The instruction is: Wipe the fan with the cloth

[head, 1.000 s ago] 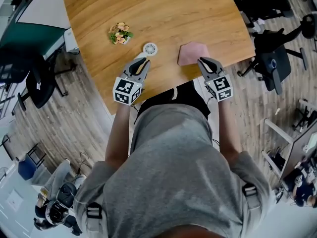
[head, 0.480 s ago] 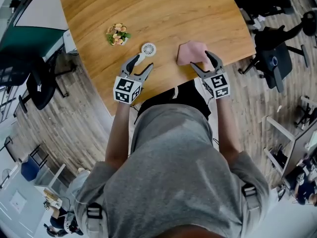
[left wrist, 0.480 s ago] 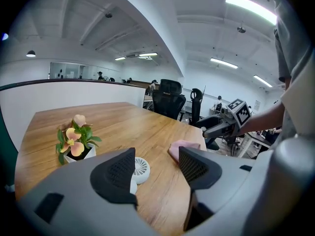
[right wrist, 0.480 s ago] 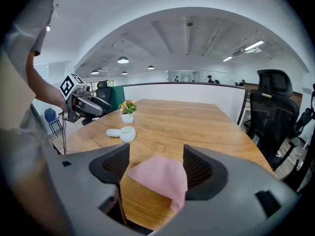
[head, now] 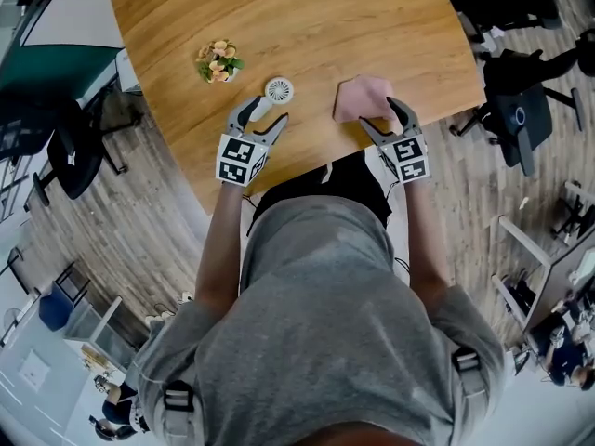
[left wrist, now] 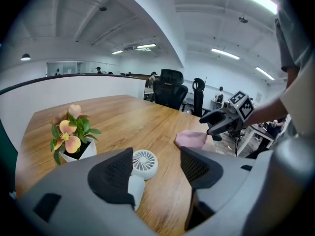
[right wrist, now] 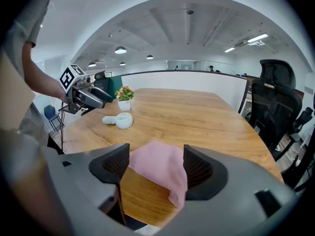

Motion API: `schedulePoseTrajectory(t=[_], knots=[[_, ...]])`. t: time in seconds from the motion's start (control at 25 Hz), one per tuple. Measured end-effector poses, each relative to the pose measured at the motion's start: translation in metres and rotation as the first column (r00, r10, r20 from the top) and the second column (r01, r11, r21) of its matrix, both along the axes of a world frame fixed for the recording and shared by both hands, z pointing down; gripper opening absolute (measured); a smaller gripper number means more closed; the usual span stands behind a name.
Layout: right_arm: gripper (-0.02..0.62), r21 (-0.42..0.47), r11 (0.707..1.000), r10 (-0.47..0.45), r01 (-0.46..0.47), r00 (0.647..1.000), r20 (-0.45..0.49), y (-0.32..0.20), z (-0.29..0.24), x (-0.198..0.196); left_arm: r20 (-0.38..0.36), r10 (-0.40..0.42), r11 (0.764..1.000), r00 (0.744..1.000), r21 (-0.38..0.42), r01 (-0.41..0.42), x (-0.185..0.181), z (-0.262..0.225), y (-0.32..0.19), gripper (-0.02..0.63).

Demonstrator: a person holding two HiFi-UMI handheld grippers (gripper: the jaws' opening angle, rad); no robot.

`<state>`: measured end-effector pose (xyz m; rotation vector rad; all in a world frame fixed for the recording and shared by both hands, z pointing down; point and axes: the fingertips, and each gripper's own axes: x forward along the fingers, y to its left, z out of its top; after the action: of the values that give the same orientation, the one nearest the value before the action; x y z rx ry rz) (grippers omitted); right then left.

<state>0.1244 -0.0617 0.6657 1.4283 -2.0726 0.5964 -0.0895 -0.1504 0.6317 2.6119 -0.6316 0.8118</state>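
A small white hand fan [head: 278,89] lies flat on the wooden table [head: 307,17], its handle toward me. My left gripper [head: 263,115] is low over that handle; its jaws are opening, and the handle [left wrist: 135,188] lies between them beside the left pad without being pressed. A pink cloth [head: 364,98] lies crumpled near the table's front edge. My right gripper [head: 380,115] straddles its near part; its jaws are opening wide and the cloth [right wrist: 160,168] sits loose between the pads. The fan [right wrist: 123,120] also shows in the right gripper view.
A white pot of flowers [head: 219,62] stands left of the fan. The table's front edge runs just under both grippers. Black office chairs [head: 516,110] stand on the floor to the right, another chair [head: 74,151] to the left.
Both grippers went from shut to open and sank toward the table. The left one now straddles the fan's handle, the right one the cloth's near part.
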Motion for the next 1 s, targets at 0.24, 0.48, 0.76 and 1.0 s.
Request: schedulePoseTrajectory(t=[0.24, 0.48, 0.76, 1.0], knots=[[0.367, -0.112, 0.990, 0.091, -0.087, 0.995, 0.035, 0.001, 0.045, 0.007, 0.064, 0.029, 0.999, 0.998, -0.030, -0.027, 0.001, 0.028, -0.004, 0.308], [0.368, -0.190, 0.974, 0.133, -0.127, 0.991, 0.019, -0.005, 0.079, 0.005, 0.115, 0.064, 0.997, 0.991, -0.045, -0.059, 0.005, 0.050, -0.006, 0.314], [0.346, -0.182, 0.979, 0.090, -0.093, 0.996, -0.024, -0.021, 0.091, 0.003, 0.135, 0.088, 0.996, 0.987, -0.041, -0.083, 0.011, 0.067, -0.017, 0.331], [0.100, -0.168, 0.986, 0.011, -0.014, 1.000, -0.016, -0.032, 0.089, -0.002, 0.155, 0.095, 0.995, 0.983, -0.053, -0.087, 0.013, 0.073, -0.023, 0.333]])
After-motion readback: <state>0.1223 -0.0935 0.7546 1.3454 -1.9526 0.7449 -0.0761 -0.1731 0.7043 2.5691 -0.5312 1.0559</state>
